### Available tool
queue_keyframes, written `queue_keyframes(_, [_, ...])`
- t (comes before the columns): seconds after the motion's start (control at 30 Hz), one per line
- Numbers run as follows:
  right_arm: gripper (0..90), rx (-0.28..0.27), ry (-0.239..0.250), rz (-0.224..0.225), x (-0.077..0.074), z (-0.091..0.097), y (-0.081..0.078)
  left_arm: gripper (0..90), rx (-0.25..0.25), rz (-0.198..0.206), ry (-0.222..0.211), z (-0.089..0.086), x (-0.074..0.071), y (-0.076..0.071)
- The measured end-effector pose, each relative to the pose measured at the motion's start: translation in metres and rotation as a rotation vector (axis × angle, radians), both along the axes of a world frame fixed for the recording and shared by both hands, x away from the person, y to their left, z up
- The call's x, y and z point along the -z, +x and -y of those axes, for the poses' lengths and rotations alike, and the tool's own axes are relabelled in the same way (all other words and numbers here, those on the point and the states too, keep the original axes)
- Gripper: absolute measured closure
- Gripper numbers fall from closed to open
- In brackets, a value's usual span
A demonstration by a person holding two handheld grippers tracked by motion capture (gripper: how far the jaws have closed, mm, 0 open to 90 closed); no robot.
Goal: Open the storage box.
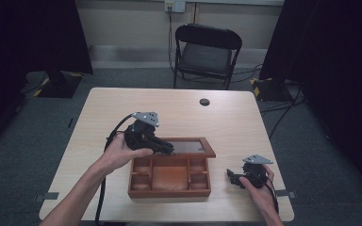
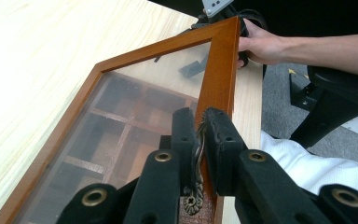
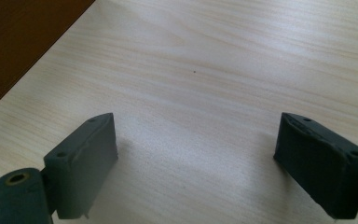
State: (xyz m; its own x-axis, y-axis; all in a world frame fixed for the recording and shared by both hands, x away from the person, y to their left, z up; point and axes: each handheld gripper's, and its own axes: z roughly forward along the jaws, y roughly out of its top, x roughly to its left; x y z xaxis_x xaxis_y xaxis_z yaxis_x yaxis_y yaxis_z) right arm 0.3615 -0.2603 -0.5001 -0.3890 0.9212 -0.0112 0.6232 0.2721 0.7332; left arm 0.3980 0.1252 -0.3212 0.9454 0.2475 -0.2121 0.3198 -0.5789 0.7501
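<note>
Reddish-brown wooden compartment box (image 1: 169, 178) near desk's front edge, glass-paned lid (image 1: 191, 147) raised. Left gripper (image 1: 168, 148) clamped on lid's small brass handle (image 2: 198, 154). Right gripper (image 1: 232, 177) spread wide, empty, over pale woodgrain desk (image 1: 231, 127) by front right corner. Black folding chair (image 1: 206, 52) beyond, grey carpet.

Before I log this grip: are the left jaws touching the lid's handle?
Touching. The left gripper view shows the left gripper with both jaws pressed against the brass handle on the lid frame, no gap on either side.
</note>
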Motion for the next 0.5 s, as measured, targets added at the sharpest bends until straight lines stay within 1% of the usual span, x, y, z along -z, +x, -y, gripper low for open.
queue_keyframes(0.13, [12.0, -0.001, 0.0, 0.001, 0.0, 0.0, 0.0, 82.2, 0.002, 0.001, 0.005, -0.0008, -0.0013, 0.0013])
queue_keyframes(0.27, [12.0, -0.001, 0.0, 0.0, 0.0, 0.0, 0.0, 82.3, -0.006, 0.008, -0.004, -0.0008, -0.0028, 0.002])
queue_keyframes(0.5, [12.0, 0.0, 0.0, 0.0, 0.0, 0.0, 0.0, 82.4, 0.001, 0.01, -0.003, -0.0008, -0.0054, 0.0055])
